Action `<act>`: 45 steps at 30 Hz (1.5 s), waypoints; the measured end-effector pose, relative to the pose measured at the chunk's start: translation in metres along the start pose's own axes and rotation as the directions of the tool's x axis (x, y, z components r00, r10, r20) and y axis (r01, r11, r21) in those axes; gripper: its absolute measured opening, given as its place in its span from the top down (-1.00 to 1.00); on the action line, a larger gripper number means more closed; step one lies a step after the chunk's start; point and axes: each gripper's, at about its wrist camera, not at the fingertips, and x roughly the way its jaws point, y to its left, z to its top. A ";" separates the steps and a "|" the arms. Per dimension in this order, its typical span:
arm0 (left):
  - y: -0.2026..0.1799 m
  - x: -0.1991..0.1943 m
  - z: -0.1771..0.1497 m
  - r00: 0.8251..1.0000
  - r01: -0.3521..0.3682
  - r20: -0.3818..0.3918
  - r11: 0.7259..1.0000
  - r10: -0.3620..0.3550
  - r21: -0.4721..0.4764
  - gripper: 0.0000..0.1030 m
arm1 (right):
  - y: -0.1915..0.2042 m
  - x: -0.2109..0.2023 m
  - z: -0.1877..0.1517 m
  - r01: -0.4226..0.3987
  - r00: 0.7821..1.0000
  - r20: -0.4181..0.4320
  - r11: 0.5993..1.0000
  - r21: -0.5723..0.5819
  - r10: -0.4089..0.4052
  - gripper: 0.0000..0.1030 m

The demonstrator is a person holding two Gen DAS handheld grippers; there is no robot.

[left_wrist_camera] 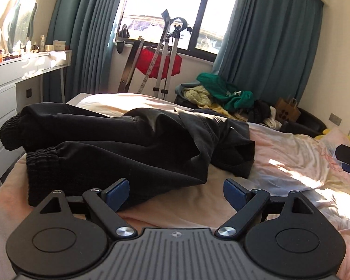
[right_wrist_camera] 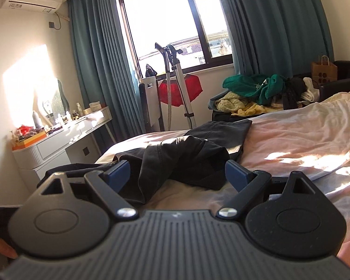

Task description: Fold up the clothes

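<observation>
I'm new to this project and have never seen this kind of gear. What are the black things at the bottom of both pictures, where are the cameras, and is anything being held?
Each picture comes from a camera mounted on a hand-held gripper, looking forward along its two blue-tipped fingers. One shows the left gripper, the other the right gripper. Both have their jaws open and hold nothing. Ahead, black trousers with ribbed cuffs lie crumpled on the bed, not yet folded. A heap of clothes lies beyond the bed, near the window.
</observation>
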 end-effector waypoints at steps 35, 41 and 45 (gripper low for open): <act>-0.059 0.311 0.173 0.981 -0.166 -0.089 0.983 0.173 0.075 0.76 | -0.109 0.099 -0.051 0.134 0.976 -0.204 0.951 0.279 -0.078 -0.75; -0.106 0.186 0.152 0.997 -0.042 0.071 0.976 0.027 0.214 0.99 | -0.109 0.078 -0.040 0.119 0.987 -0.135 0.950 0.290 -0.083 -0.75; -0.124 0.106 0.109 0.989 0.085 0.099 0.965 -0.112 0.248 1.00 | -0.105 0.059 -0.032 0.090 0.993 -0.095 0.951 0.297 -0.065 -0.75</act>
